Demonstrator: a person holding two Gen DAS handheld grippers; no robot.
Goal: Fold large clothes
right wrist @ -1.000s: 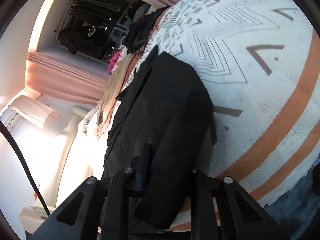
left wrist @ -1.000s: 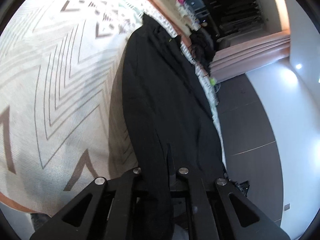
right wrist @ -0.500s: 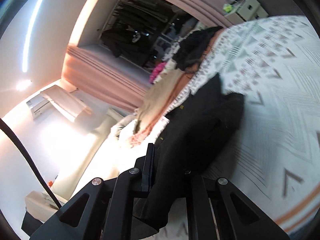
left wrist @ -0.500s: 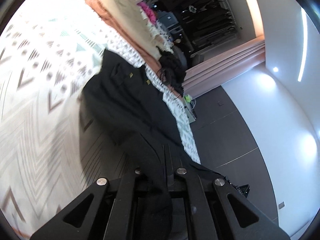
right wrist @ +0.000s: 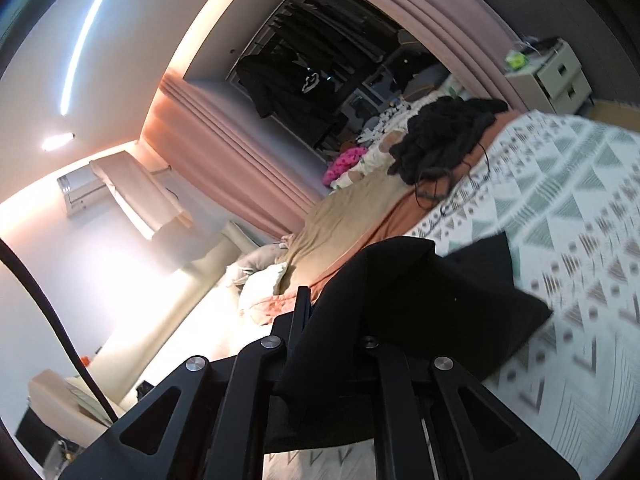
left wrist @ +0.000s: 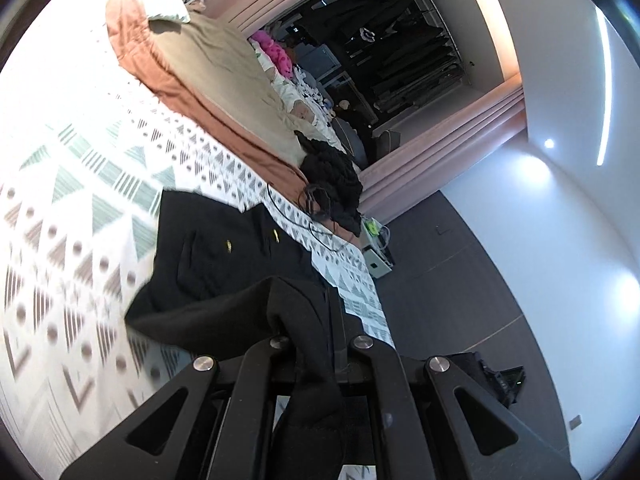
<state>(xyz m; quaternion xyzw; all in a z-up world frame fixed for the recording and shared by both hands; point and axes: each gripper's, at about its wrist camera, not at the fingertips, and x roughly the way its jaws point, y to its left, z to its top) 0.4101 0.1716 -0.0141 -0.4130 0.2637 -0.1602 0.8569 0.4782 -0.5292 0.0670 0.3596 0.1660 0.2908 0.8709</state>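
A large black garment (left wrist: 216,256) lies on a patterned white bedspread (left wrist: 72,208), its near edge lifted off the bed. My left gripper (left wrist: 320,320) is shut on a bunched fold of that edge, which hangs down between the fingers. In the right wrist view the same black garment (right wrist: 440,292) rises from the bedspread (right wrist: 580,240) in a raised fold. My right gripper (right wrist: 320,328) is shut on its other near edge. The fingertips of both grippers are hidden by the cloth.
A tan blanket (left wrist: 224,68) over an orange quilt (left wrist: 188,100) lies across the far part of the bed. A heap of black clothes (left wrist: 332,180) with a thin cable sits at the bed's edge. A small white cabinet (right wrist: 552,76) stands on the floor beyond.
Both grippers have risen and tipped up, pulling the garment's near edge off the bed. The garment, flat and stretched a second ago, now folds over itself. The room beyond has come into view.
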